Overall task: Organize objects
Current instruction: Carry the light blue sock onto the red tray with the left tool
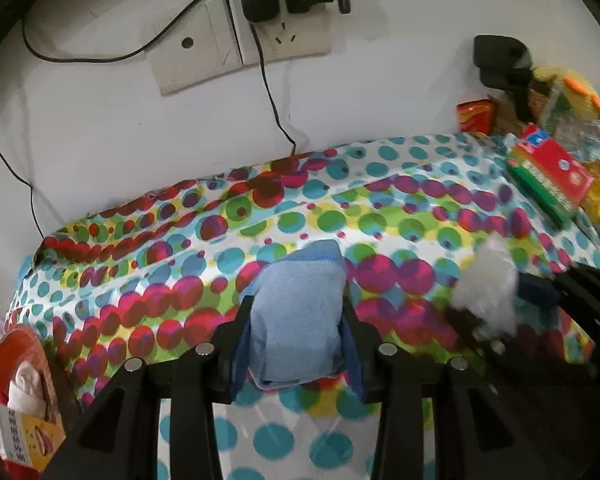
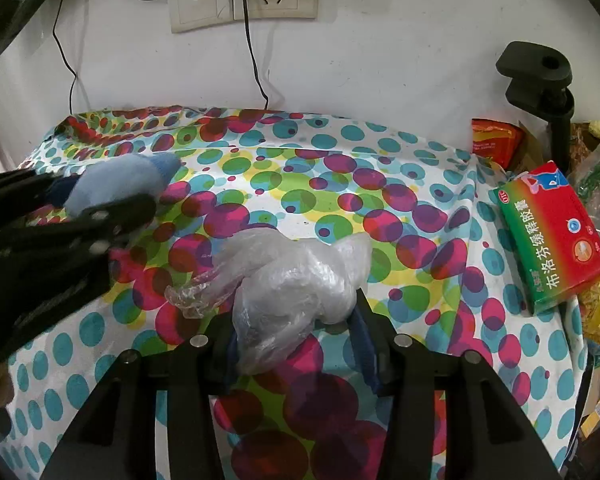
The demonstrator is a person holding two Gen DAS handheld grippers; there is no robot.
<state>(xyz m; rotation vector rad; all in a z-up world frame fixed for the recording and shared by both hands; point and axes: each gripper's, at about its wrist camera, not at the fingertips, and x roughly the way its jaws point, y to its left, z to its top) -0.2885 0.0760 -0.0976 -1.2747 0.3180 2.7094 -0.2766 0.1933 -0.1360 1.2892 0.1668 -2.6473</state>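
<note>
Cloth (image 1: 300, 320), folded and blue, sits clamped in the left gripper (image 1: 298, 344) above the dotted tablecloth (image 1: 380, 200), the right gripper (image 2: 296, 332) pinching a crumpled plastic bag (image 2: 300, 280), both seemingly lifted for sorting, while the medicine box (image 2: 552, 236) leans on clutter beyond
</note>
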